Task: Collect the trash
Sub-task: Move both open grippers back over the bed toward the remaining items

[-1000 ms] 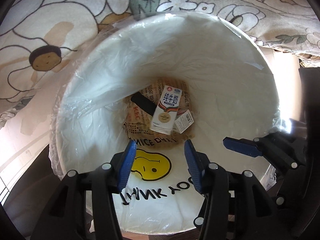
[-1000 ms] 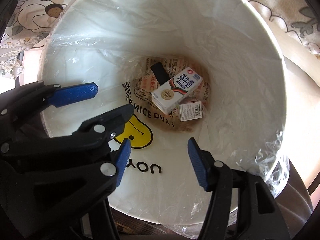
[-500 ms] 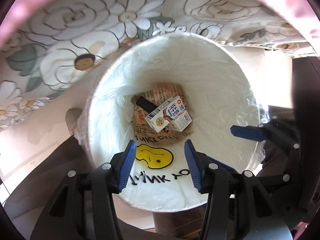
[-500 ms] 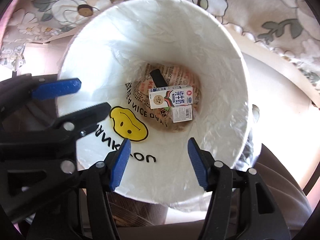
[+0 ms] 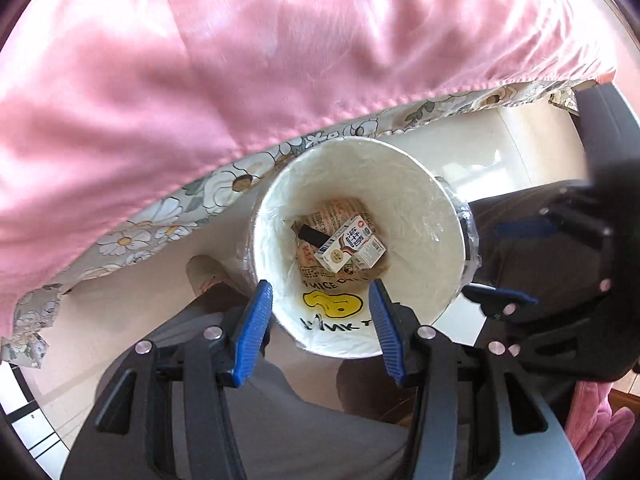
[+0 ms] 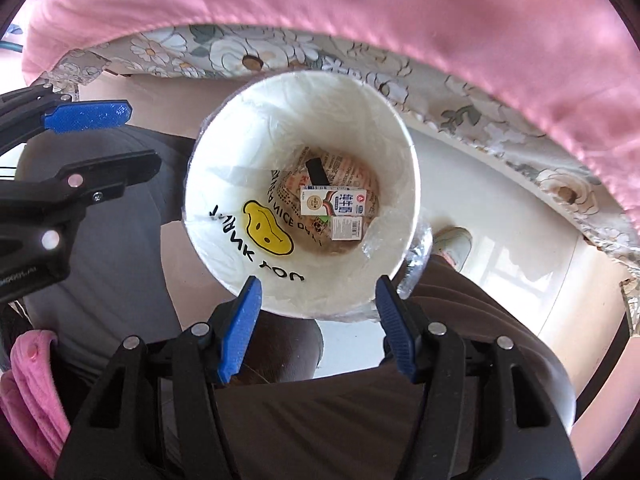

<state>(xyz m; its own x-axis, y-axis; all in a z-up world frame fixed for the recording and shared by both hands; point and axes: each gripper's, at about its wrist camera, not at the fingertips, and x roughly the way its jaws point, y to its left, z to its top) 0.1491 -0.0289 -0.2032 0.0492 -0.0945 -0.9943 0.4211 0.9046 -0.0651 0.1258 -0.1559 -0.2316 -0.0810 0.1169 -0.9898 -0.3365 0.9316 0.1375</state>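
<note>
Change: both grippers have pulled back from the trash bin [image 5: 360,248] since a second ago; it fills far less of each view now, and a pink quilt [image 5: 280,60] has come into the upper part of both.
Left gripper [image 5: 320,322]: we see its jaws spread apart with nothing between them, hovering above the near rim.
Right gripper [image 6: 318,322]: likewise parted and empty, over the near rim in its own view.
Bin contents: a milk carton [image 6: 334,202] lies on its side at the bottom, a smaller box [image 6: 347,227] touching it, a dark flat item [image 6: 317,172] just beside, all on printed paper [image 6: 352,172] (the liner carries a yellow smiley).
Position: the trash sits deep inside, well apart from either gripper.
Progress: we judge the pieces we can see as collected; neither gripper carries anything.
Left to do: we cannot tell whether more litter lies outside the bin, since only quilt, floral sheet [image 6: 224,54] and pale floor [image 6: 500,248] show around it.
</note>
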